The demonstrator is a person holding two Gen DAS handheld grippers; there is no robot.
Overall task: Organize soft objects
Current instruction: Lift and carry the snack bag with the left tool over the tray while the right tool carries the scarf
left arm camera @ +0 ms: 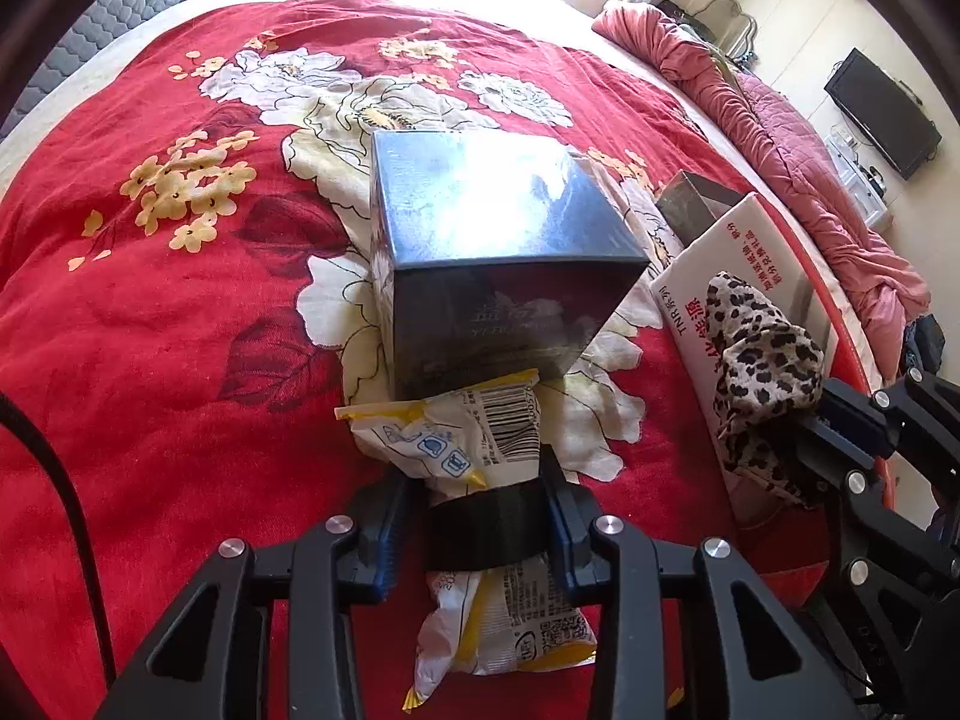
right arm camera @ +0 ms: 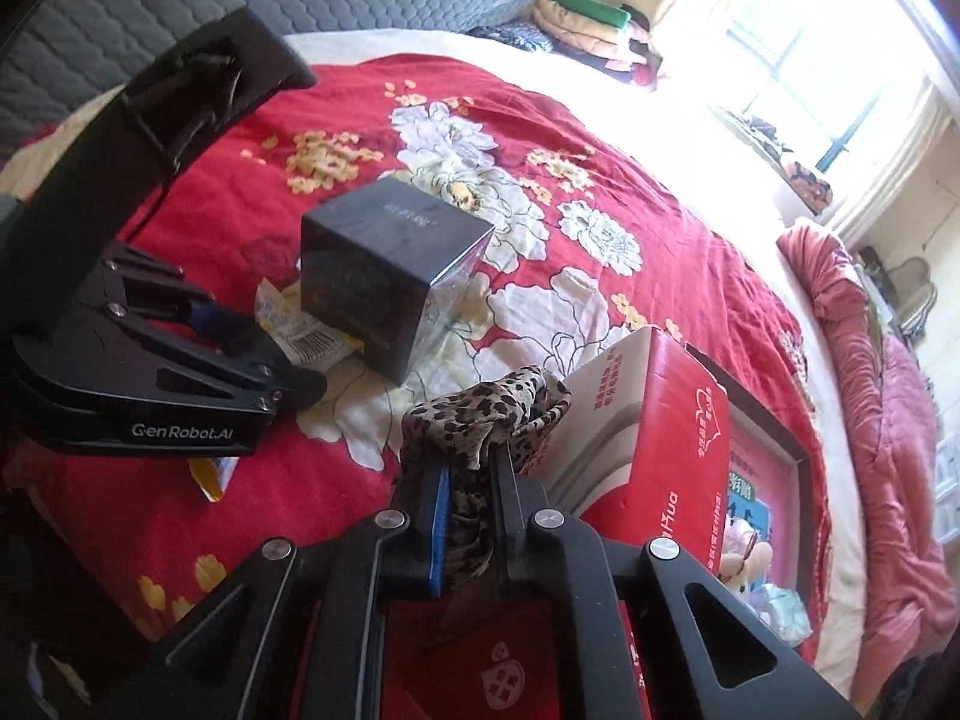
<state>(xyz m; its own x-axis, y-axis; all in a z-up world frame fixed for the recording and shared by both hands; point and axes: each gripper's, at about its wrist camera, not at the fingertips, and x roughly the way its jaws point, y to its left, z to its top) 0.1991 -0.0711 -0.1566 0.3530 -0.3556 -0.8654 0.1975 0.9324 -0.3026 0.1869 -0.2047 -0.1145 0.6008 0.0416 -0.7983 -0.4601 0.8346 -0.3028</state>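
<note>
Only the right view shows a pink picture box (right arm camera: 762, 516) beside the right tongs (right arm camera: 471, 468), clamped on crumpled leopard cloth (right arm camera: 480, 408). Left tongs (left arm camera: 474, 516) pinch a crinkly snack packet (left arm camera: 456, 438) (glossy dark cube (left arm camera: 492, 240) ahead)

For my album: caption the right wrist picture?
Right hand-held gripper pinching leopard-print cloth above a red bedspread.

Left gripper (left arm camera: 474, 522) angled steeply down, jaws pinching a yellow snack packet (left arm camera: 456, 450); right gripper (right arm camera: 471, 516) alongside, jaws clamped tight on leopard-print cloth (right arm camera: 480, 414).

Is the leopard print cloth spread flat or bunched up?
Bunched: the leopard print cloth is crumpled between the right gripper pads, raised off the bed.
</note>
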